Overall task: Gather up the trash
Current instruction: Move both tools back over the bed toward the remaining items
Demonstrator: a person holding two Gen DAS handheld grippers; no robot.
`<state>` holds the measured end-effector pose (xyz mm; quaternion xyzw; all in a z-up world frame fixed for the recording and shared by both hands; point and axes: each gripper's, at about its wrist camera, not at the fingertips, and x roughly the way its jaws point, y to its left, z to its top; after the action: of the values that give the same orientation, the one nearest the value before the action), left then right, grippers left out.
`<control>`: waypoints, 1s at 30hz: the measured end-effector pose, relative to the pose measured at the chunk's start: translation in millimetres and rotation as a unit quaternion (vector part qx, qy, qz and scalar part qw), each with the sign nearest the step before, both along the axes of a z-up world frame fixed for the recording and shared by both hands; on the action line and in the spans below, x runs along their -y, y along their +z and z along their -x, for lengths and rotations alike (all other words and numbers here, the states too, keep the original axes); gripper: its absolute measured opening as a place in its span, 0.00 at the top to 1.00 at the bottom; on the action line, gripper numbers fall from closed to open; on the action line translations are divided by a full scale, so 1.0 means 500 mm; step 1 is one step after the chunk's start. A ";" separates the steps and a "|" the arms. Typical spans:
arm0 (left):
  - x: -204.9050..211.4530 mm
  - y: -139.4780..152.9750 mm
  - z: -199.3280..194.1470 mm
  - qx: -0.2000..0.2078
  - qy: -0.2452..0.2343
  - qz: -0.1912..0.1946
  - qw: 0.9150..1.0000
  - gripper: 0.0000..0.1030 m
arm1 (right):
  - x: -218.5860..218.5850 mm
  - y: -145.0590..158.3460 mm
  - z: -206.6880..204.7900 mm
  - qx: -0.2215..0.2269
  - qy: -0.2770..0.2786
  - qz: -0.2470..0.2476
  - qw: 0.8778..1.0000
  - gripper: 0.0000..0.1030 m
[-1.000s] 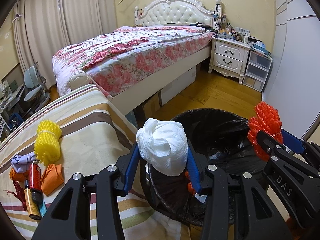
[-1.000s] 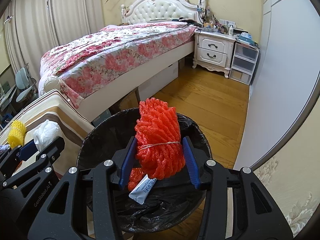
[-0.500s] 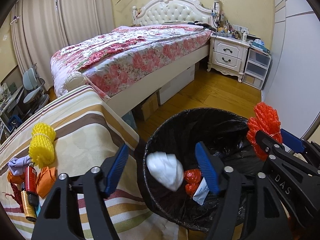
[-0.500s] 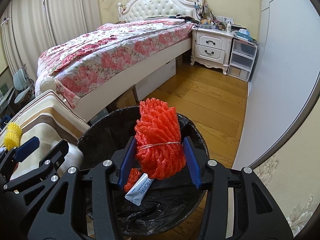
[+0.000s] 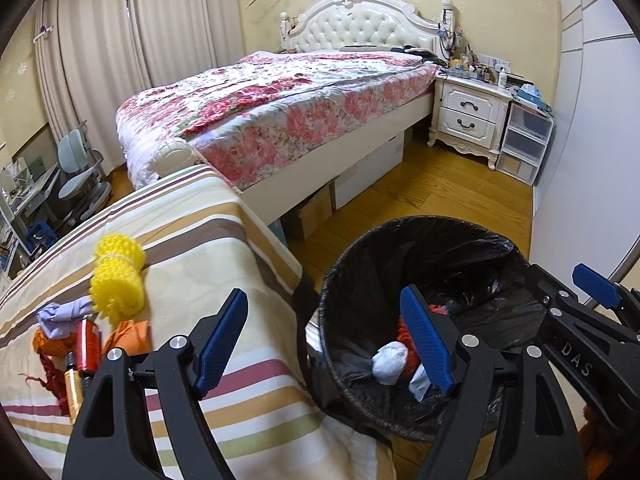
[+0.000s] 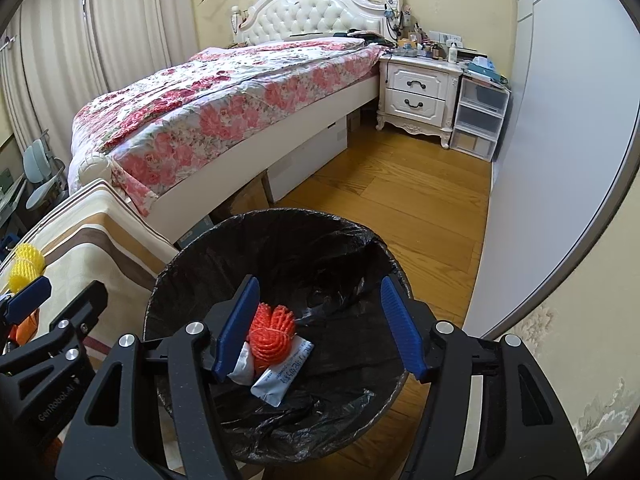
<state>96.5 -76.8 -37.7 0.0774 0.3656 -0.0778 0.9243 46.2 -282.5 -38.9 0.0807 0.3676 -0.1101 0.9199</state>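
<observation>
A round bin with a black liner point(image 5: 440, 236) point(image 6: 280, 220) stands on the floor beside the striped table. In it lie a white paper wad point(image 5: 389, 368), a red foam net point(image 6: 272, 334) and a white sachet point(image 6: 282, 378). My left gripper point(image 5: 324, 344) is open and empty over the bin's left rim. My right gripper point(image 6: 318, 330) is open and empty above the bin. On the striped cloth point(image 5: 208, 248) lie a yellow foam net point(image 5: 116, 282), a purple rag point(image 5: 60, 316), orange wrappers point(image 5: 128, 338) and a red bottle point(image 5: 87, 344).
A bed with a floral quilt point(image 5: 280, 112) stands behind the table. A white nightstand point(image 5: 468, 116) and clear drawers point(image 5: 524, 140) stand at the far wall. A grey wardrobe door point(image 6: 560, 160) runs along the right. Wooden floor point(image 6: 400, 208) lies around the bin.
Both grippers opened. The white paper wad dropped from the left gripper into the bin, then the red foam net dropped from the right gripper into it.
</observation>
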 end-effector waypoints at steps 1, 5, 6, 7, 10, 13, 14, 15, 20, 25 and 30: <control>-0.007 0.001 0.003 0.000 0.003 -0.001 1.000 0.26 | -0.005 0.001 0.000 -0.001 0.003 -0.001 1.000 0.40; -0.046 0.006 0.021 -0.001 0.019 0.001 1.000 0.26 | -0.032 0.001 0.008 -0.005 0.017 0.000 1.000 0.40; -0.053 0.007 0.024 -0.001 0.022 0.001 1.000 0.26 | -0.039 0.000 0.010 -0.006 0.020 0.001 1.000 0.40; -0.063 0.008 0.027 -0.001 0.026 0.001 1.000 0.26 | -0.048 0.000 0.013 -0.006 0.025 0.001 1.000 0.40; -0.091 0.013 0.040 0.002 0.039 0.002 0.999 0.26 | -0.071 0.002 0.018 -0.008 0.036 0.000 0.999 0.40; -0.118 0.021 0.050 0.005 0.050 0.004 0.999 0.26 | -0.095 0.005 0.025 -0.007 0.049 -0.002 0.999 0.40; -0.128 0.025 0.055 0.007 0.054 0.006 0.999 0.26 | -0.104 0.006 0.027 -0.007 0.052 -0.002 0.999 0.40; -0.136 0.028 0.057 0.008 0.057 0.007 0.998 0.26 | -0.114 0.009 0.029 -0.006 0.057 -0.001 0.998 0.40; -0.184 0.042 0.080 0.018 0.075 0.009 0.997 0.26 | -0.156 0.018 0.039 -0.001 0.078 0.000 0.997 0.40; -0.248 0.049 0.096 0.019 0.108 0.013 0.994 0.26 | -0.201 0.021 0.039 -0.002 0.103 -0.003 0.995 0.40; -0.317 0.039 0.114 0.016 0.145 0.009 0.989 0.26 | -0.249 0.022 0.044 -0.003 0.129 0.000 0.992 0.40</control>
<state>39.2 81.6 -18.1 0.0166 0.3571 0.0552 0.9323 24.4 -157.8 -28.1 0.0323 0.3780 0.0096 0.9252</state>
